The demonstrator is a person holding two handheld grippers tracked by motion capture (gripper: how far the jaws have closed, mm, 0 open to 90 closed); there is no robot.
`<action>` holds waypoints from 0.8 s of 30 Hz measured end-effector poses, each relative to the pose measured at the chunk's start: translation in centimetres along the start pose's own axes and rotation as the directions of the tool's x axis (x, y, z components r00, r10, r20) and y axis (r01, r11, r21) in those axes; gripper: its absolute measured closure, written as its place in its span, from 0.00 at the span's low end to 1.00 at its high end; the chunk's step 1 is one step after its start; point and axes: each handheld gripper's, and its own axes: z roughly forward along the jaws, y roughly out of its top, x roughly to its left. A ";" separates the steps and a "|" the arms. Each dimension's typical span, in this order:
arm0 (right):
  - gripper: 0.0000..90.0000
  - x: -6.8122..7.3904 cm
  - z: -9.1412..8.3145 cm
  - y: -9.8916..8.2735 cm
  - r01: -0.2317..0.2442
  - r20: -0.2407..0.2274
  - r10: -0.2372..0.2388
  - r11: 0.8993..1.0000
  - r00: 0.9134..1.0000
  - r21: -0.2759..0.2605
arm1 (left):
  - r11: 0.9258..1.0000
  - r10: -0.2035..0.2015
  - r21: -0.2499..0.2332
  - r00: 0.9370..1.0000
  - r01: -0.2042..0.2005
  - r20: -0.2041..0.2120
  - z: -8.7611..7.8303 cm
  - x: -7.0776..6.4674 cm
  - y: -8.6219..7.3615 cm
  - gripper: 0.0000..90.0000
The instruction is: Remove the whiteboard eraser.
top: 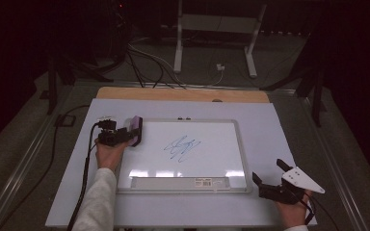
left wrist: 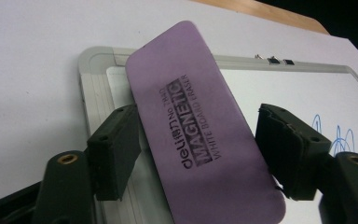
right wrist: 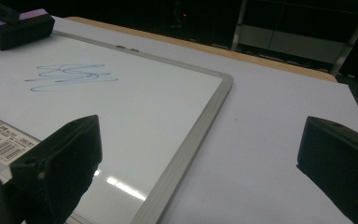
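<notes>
Blue scribble (top: 182,147) mid-whiteboard (top: 241,144) — eraser (top: 135,130) at corner.

My high view sits above the near edge of the desk (top: 270,115), looking forward and down, far enough back to take in the whole whiteboard (top: 241,144) and the dark floor beyond at twelve o'clock. The left gripper view rides very close, looking along its own fingers (left wrist: 114,149) at the purple eraser (left wrist: 200,126) over the whiteboard's corner frame. The right gripper view sits low at the board's five o'clock corner, facing across it toward ten o'clock (the eraser shows far off at top left). All three share the blue scribble (top: 182,147) on the whiteboard, and all catch the eraser.
</notes>
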 end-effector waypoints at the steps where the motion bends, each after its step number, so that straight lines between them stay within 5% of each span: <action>1: 0.00 0.0 0.0 0.0 0.004 -0.002 -0.004 1.000 1.000 -0.002 | 1.000 -0.001 0.001 1.000 0.001 -0.007 0.0 0.0 0.0 0.33; 9: 0.00 0.1 0.0 0.0 0.009 -0.002 -0.009 1.000 1.000 -0.003 | 0.998 0.027 0.058 0.999 -0.026 -0.019 0.3 0.0 -0.3 0.38; 11: 0.00 0.1 0.0 0.0 0.011 -0.001 -0.011 1.000 1.000 -0.005 | 0.998 0.037 0.053 0.999 -0.037 -0.016 0.3 0.0 -0.4 0.45; 24: 0.00 0.1 0.0 0.0 0.012 0.002 -0.012 1.000 1.000 -0.007 | 0.999 0.053 0.007 0.999 -0.053 0.000 -0.7 -0.3 0.0 0.46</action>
